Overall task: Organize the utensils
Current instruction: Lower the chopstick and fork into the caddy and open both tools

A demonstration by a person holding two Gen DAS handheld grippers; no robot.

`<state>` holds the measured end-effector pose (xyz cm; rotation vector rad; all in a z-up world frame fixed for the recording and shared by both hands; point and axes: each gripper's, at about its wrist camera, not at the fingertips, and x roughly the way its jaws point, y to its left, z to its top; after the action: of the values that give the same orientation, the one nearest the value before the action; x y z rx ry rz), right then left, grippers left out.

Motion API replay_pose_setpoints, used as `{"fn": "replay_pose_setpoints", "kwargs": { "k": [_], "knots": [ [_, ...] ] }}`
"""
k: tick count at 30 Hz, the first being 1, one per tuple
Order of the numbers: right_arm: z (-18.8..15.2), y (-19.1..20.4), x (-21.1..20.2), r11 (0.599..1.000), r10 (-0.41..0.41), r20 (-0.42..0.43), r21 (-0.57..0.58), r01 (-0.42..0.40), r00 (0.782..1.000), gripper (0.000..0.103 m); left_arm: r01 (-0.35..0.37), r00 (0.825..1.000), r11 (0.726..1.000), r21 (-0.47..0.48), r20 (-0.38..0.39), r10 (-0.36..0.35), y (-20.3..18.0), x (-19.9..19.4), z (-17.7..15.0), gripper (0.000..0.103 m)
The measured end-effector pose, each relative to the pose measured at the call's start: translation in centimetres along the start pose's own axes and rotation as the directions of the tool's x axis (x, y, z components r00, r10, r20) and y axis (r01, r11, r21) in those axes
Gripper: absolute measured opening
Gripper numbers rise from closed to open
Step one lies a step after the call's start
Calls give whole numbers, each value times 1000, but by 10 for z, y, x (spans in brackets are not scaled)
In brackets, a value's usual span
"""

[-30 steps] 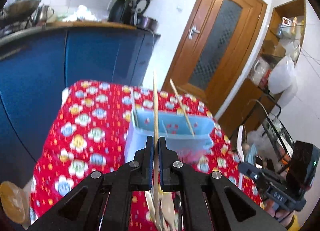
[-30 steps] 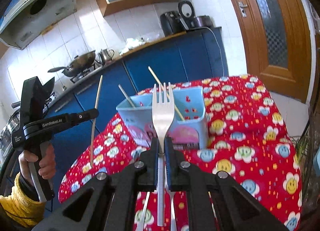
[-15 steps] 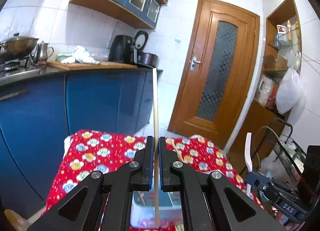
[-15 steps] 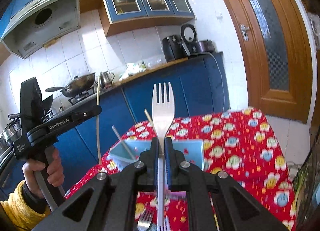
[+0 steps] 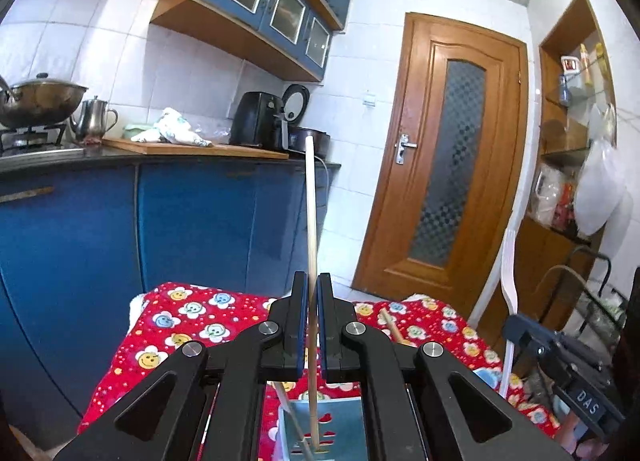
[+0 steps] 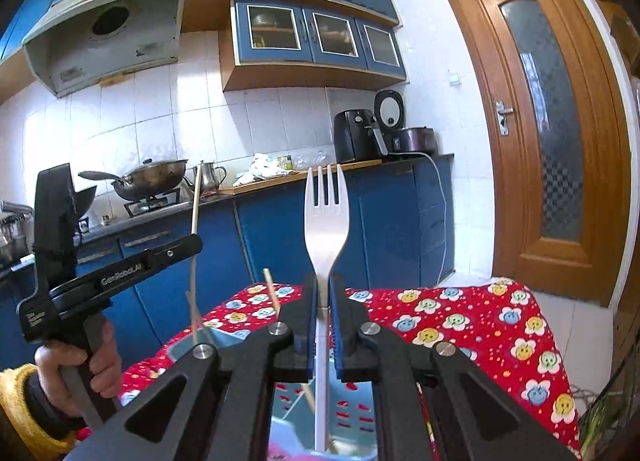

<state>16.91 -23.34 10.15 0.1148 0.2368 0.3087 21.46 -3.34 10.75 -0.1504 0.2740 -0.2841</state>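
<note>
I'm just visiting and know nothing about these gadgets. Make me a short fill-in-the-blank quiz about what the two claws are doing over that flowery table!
1. The right claw is shut on a white ____, prongs up.
2. The left claw grips a thin wooden ____ standing upright.
3. Both utensils hang over a light ____ holder on the tablecloth.
4. The tablecloth's background colour is ____.

Missing words: fork; chopstick; blue; red

We see white-tiled walls (image 6: 132, 121), glossy blue base cabinets (image 5: 200, 221) under a dark countertop (image 6: 400, 160), blue glass-fronted wall cupboards (image 6: 320, 37), and a brown wooden door with a frosted-glass panel (image 5: 448, 181), all in bright daylight.
</note>
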Motion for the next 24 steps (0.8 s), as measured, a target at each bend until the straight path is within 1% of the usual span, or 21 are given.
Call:
{"fn": "replay_pose_setpoints", "kwargs": {
  "k": [5,10,15,18,19,22,23,24],
  "knots": [
    [-12,-4,9,1000,0,-17,-1,0,1000,8,6,1000,1000,-2,-16,-6,1,5,-12,4],
    [-23,-5,16,1000,-3,-63,-9,3,998,8,10,999,1000,-12,-48,-10,5,9,-23,4],
    [-28,-9,19,1000,-6,-104,9,7,995,8,24,996,1000,-17,-81,-25,6,10,-29,5],
    [-29,-8,18,1000,1,-118,12,0,993,9,32,995,999,-12,-97,-33,5,9,-33,10],
    [-29,-8,18,1000,2,-121,15,0,993,9,37,994,999,-11,-103,-38,5,9,-34,13],
    [-29,-7,18,1000,4,-127,19,-2,992,10,48,992,999,-12,-115,-49,4,8,-35,29],
    [-29,-7,17,1000,7,-128,25,-4,992,13,52,992,999,-12,-115,-53,4,7,-36,32],
    [-28,-7,17,1000,8,-129,29,-5,992,13,54,992,998,-10,-115,-55,3,5,-36,33]
  ]
}}
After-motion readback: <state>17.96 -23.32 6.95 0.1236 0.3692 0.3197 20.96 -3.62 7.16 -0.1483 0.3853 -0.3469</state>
